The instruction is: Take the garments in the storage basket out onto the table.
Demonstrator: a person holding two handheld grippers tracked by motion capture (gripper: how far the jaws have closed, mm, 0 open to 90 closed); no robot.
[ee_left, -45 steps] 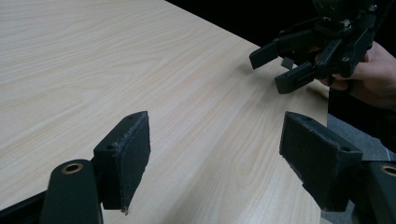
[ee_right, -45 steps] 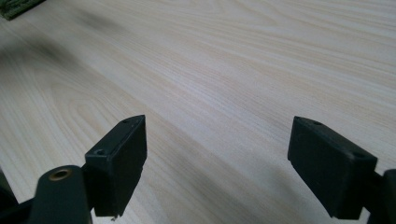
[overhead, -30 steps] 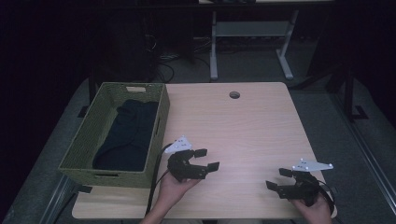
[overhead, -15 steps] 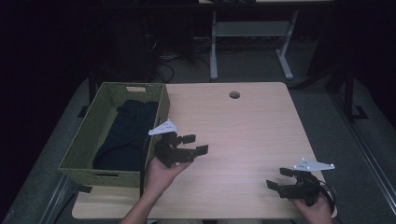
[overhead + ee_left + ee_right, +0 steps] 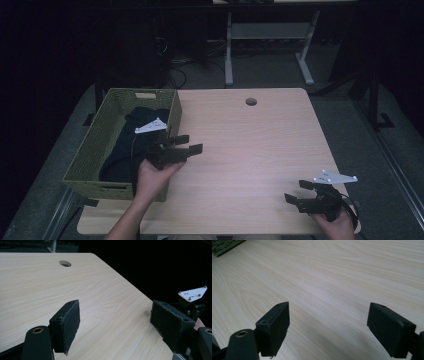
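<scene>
The dark cloth [image 5: 127, 142] in the woven basket [image 5: 95, 150] was too dim to identify, and the left tongs [image 5: 190, 143] and hand [image 5: 152, 177] covered part of it. In the right gripper view only a corner of the basket [image 5: 223, 245] showed, cut by the edge. The person's right hand [image 5: 334, 227] ran off the bottom of the high view.

Left tongs [image 5: 186, 144] raised, jaws apart, right tongs [image 5: 298, 192] low, agape
</scene>
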